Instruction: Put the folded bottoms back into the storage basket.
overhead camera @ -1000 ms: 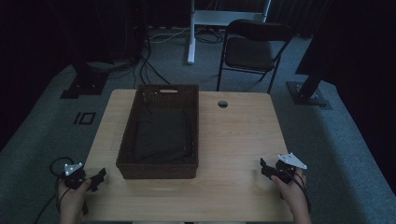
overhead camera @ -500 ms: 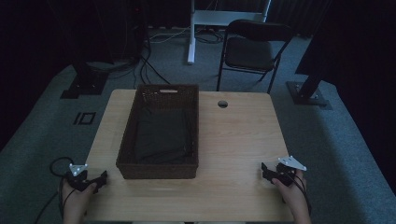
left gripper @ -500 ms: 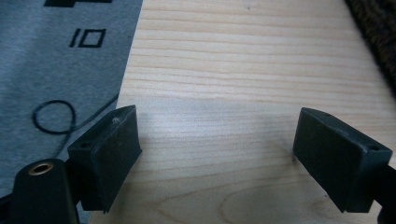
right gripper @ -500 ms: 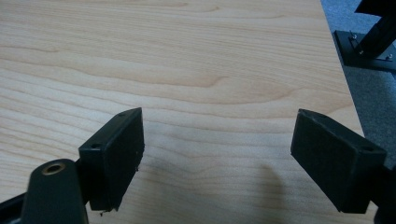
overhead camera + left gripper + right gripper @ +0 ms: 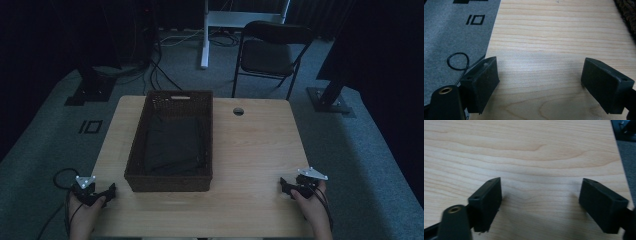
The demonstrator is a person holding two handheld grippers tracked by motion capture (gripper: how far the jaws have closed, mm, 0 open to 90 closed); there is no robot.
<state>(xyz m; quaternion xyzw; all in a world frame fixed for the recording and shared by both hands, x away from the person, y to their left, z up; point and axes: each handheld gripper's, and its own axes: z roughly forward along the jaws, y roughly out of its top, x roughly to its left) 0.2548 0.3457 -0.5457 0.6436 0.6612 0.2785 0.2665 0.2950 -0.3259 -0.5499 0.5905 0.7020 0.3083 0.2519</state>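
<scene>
While the wicker basket (image 5: pixel 170 145) is sitting left of the table (image 5: pixel 250 150) centre, the left gripper (image 5: pixel 100 194) is resting near its front-left corner, jaws wide, empty; the right gripper (image 5: pixel 290 187) is lying well right of it, jaws wide, empty.

Open left tool (image 5: pixel 540 82) above wooden table (image 5: pixel 554 32).

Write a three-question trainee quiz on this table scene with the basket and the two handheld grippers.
1. True or false: the left gripper holds something.
2. What lies inside the wicker basket? A) dark folded cloth B) bottles C) fruit
3. Which gripper is nearer the basket?

Key:
1. False; its jaws stand open over bare table.
2. A, the dark cloth.
3. The left; the right gripper sits near the table's right edge.
</scene>
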